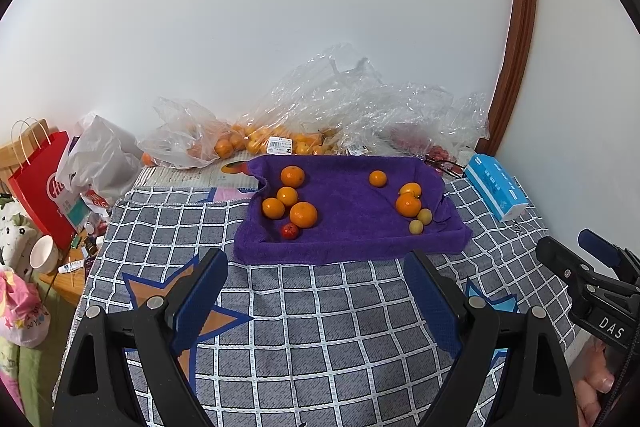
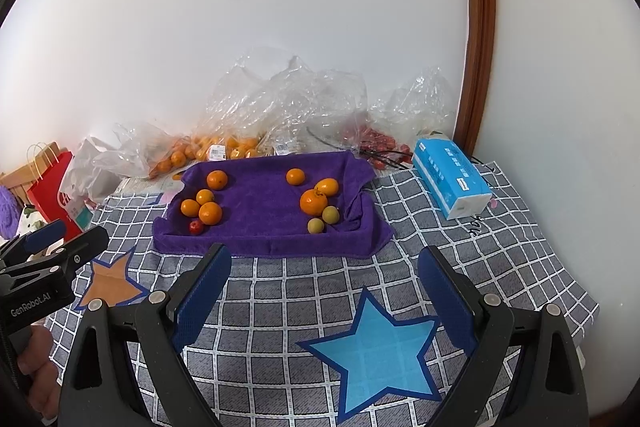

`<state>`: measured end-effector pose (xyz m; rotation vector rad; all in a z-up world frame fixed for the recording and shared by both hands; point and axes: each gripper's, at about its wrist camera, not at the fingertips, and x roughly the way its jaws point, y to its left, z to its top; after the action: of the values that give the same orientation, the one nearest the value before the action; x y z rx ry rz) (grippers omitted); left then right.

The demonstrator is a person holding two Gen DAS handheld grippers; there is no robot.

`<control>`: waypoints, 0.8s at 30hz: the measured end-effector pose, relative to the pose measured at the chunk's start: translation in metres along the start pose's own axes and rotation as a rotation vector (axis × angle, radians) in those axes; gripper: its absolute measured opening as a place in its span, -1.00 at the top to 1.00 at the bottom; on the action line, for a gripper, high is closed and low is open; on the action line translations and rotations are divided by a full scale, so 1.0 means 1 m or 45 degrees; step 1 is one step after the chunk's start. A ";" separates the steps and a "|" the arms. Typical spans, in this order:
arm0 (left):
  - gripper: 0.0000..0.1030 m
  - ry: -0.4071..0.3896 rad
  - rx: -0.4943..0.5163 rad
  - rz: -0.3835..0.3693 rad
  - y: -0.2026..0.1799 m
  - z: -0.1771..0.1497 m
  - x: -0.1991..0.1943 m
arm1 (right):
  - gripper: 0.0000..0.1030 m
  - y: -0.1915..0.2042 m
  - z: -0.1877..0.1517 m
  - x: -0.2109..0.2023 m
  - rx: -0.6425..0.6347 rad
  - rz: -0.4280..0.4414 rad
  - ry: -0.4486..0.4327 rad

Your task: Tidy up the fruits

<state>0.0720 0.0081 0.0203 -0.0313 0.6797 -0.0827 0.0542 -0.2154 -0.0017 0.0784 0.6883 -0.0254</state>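
Note:
A purple towel-lined tray (image 1: 348, 227) (image 2: 260, 203) lies on the checked cloth. On its left side sit several oranges (image 1: 303, 214) (image 2: 210, 213) and a small red fruit (image 1: 289, 231) (image 2: 195, 226). On its right side sit three oranges (image 1: 408, 205) (image 2: 313, 201) and two small yellow-green fruits (image 1: 416, 227) (image 2: 315, 226). My left gripper (image 1: 316, 259) is open and empty, held short of the tray's near edge. My right gripper (image 2: 324, 257) is open and empty, also short of the tray; it shows at the right edge of the left wrist view (image 1: 576, 247).
Clear plastic bags (image 1: 320, 115) (image 2: 280, 107) holding more oranges and red fruits lie against the wall behind the tray. A blue tissue pack (image 1: 496, 187) (image 2: 452, 179) lies right of the tray. A red paper bag (image 1: 40, 187), a white bag and a cup stand at the left.

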 end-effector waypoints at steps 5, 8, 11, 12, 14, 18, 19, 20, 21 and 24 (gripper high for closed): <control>-0.74 0.002 -0.003 -0.002 0.001 0.000 0.000 | -0.82 0.001 0.000 -0.001 0.000 0.000 0.000; -0.74 0.002 -0.002 0.000 0.001 0.000 0.001 | -0.82 0.001 0.000 -0.001 0.000 0.001 -0.004; -0.74 0.003 -0.003 -0.003 0.002 0.000 0.001 | -0.82 0.001 0.000 -0.001 -0.001 0.000 -0.004; -0.74 0.003 -0.003 -0.002 0.001 0.000 0.001 | -0.82 0.001 0.000 -0.001 0.000 0.000 -0.003; -0.74 0.003 -0.003 -0.003 0.002 0.000 0.001 | -0.82 0.001 0.000 -0.001 0.002 0.001 -0.003; -0.74 0.004 -0.005 -0.004 0.002 -0.001 0.001 | -0.82 0.001 0.000 -0.001 0.001 0.000 -0.005; -0.74 0.004 -0.006 -0.003 0.002 -0.001 0.001 | -0.82 0.001 0.000 -0.001 0.002 -0.001 -0.005; -0.74 0.004 -0.006 -0.003 0.002 -0.001 0.001 | -0.82 0.001 0.000 -0.001 0.002 0.000 -0.006; -0.74 0.005 -0.006 -0.003 0.002 -0.001 0.001 | -0.82 0.000 0.000 -0.001 0.001 0.001 -0.007; -0.74 0.004 -0.007 -0.003 0.002 0.000 0.001 | -0.82 0.000 0.000 -0.001 0.000 0.002 -0.007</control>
<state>0.0726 0.0101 0.0193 -0.0371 0.6832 -0.0833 0.0537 -0.2154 -0.0008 0.0789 0.6830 -0.0244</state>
